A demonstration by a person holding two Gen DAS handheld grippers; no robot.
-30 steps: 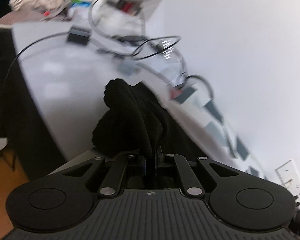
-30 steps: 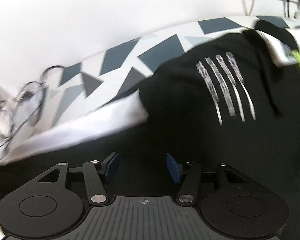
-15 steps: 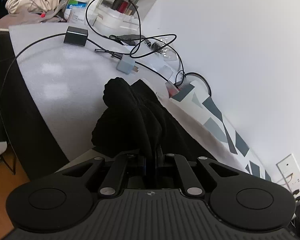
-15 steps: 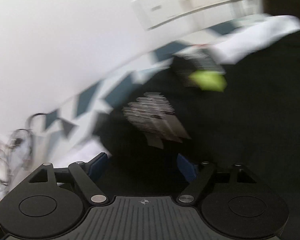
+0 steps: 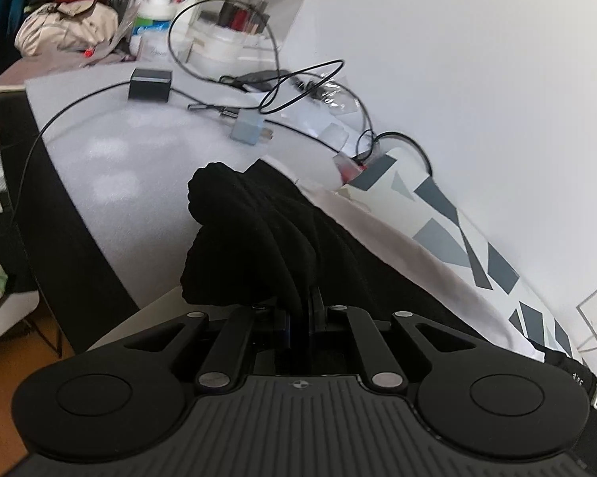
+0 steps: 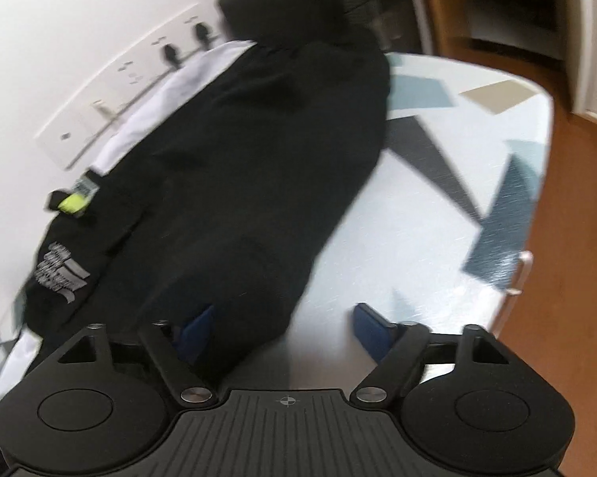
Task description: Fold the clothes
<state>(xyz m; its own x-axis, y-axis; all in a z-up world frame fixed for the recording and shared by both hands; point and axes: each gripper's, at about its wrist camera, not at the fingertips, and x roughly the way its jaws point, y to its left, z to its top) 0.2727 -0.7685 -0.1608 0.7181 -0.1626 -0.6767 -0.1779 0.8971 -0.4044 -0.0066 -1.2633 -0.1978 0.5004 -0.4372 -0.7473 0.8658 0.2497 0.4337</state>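
Observation:
A black garment [image 5: 258, 238] lies along the patterned tablecloth [image 5: 449, 238] by the wall. My left gripper [image 5: 300, 310] is shut on a bunched end of it, and the folds rise in front of the fingers. In the right wrist view the same black garment [image 6: 238, 159] stretches away, with a yellow-green tag [image 6: 73, 202] and a white print [image 6: 61, 270] at the left. My right gripper [image 6: 284, 326] hovers at its near edge with the jaws closing. The cloth's hem covers the left blue pad [image 6: 199, 326]; the right pad is over bare tablecloth [image 6: 437, 198].
Cables, a black adapter [image 5: 149, 85], a grey-blue plug [image 5: 250, 127] and a clear plastic box [image 5: 238, 12] crowd the far left of the table. Wall sockets [image 6: 139, 79] run behind the garment. The table's edge drops to a wooden floor [image 6: 568, 238] on the right.
My right gripper has swung right along the garment to its far end near the table's corner and rolled. The left gripper keeps its hold on the bunched cloth and has scarcely shifted.

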